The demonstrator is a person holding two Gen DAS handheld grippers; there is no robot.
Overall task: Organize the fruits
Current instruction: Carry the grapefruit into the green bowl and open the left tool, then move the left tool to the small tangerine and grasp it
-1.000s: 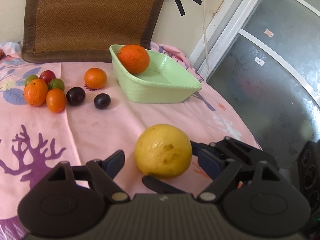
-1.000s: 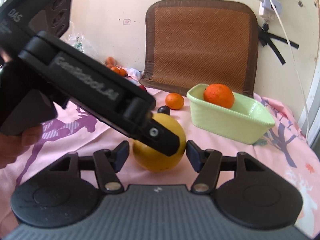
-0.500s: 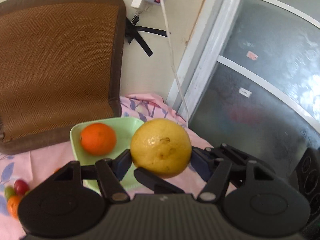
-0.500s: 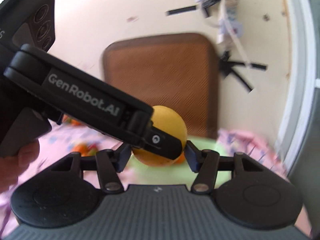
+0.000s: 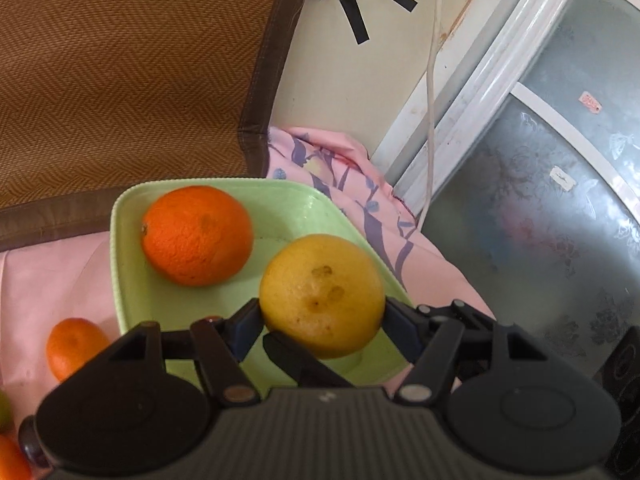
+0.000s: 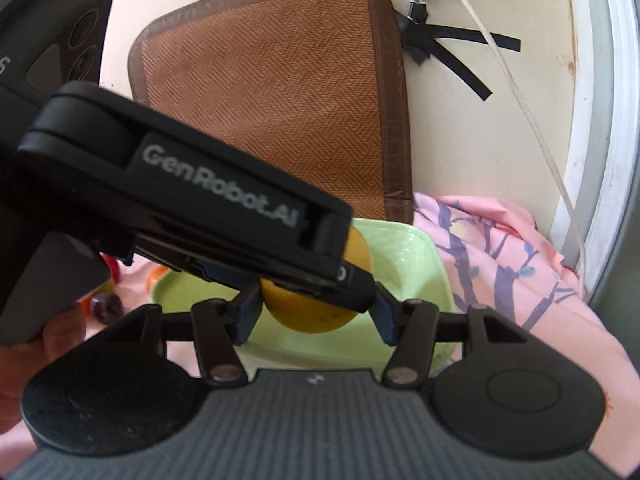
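A: Lower left of the left wrist view: a small orange [image 5: 74, 346] on the pink cloth of the desk [image 5: 48, 272], with a few more fruits cut off at the corner. To its right the green dish [image 5: 128, 280], holding a big orange [image 5: 197, 235] in its upper left part.

B: And the yellow fruit [image 5: 322, 295]?

A: Centre of frame, above the dish's near right part, and I judge it is off the dish floor. The left tongs [image 5: 322, 322] are clamped on its two sides. In the right wrist view the right tongs [image 6: 316, 312] grip the same fruit from another angle, pads on both flanks.

B: What could go wrong?

A: Two grips on one round fruit. If one pair lets go late or the hands drift apart, it could twist free and bounce off the dish rim onto the cloth. Dropped from here it might knock the big orange. The dish sits near the desk edge at right, so a push could shift it that way.

B: Anything you cannot make out?

A: In the right wrist view the left device [image 6: 180, 200] crosses the frame and hides most of the yellow fruit and the dish's left half. The big orange is not seen there. A hand [image 6: 36, 344] shows only at the left edge, and the dish floor under the fruit is hidden
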